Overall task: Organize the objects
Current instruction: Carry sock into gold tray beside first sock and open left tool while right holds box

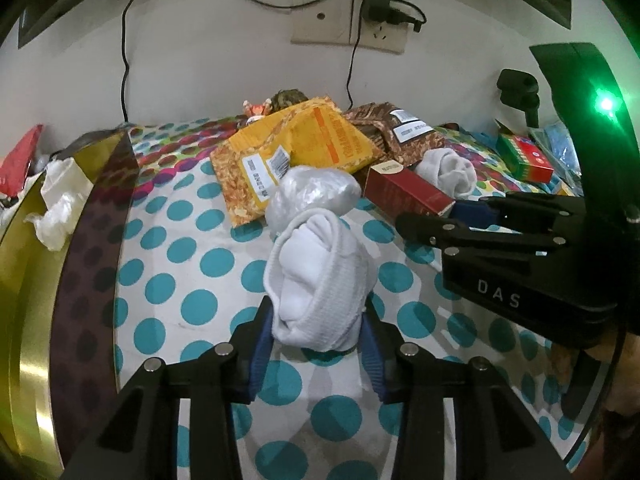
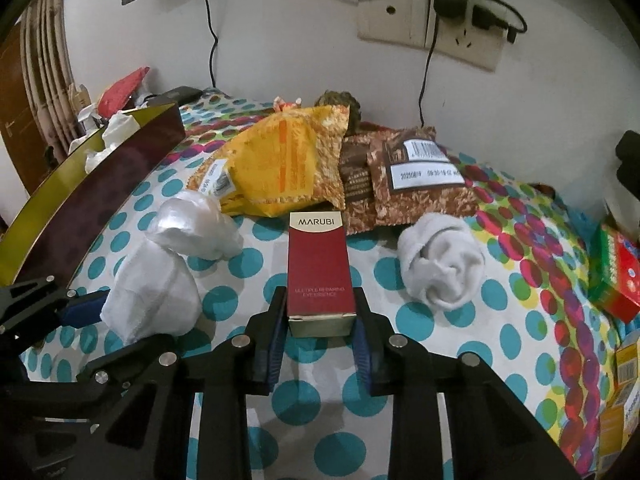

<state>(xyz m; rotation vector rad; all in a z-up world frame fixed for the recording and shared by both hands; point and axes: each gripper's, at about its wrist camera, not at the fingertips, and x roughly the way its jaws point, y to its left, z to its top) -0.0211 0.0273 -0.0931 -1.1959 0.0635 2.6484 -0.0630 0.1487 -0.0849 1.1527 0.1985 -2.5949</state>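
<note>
My left gripper [image 1: 318, 320] is shut on a rolled white sock [image 1: 320, 280], which stands between its blue pads on the dotted cloth; the sock also shows in the right wrist view [image 2: 152, 292]. My right gripper [image 2: 320, 320] is shut on a red MARUBI box [image 2: 320, 268], lying lengthwise between its pads; the box also shows in the left wrist view [image 1: 404, 190]. A second white sock roll [image 2: 440, 264] lies right of the box. A crumpled clear plastic bag [image 2: 196, 224] lies behind the held sock.
A gold-lined dark box [image 1: 80, 248] with white wrappings stands at the left. A yellow snack bag [image 2: 284, 164] and brown snack bags [image 2: 412, 184] lie by the wall. A red and green box [image 2: 616, 276] sits at the right. Cables hang from the wall socket [image 2: 460, 36].
</note>
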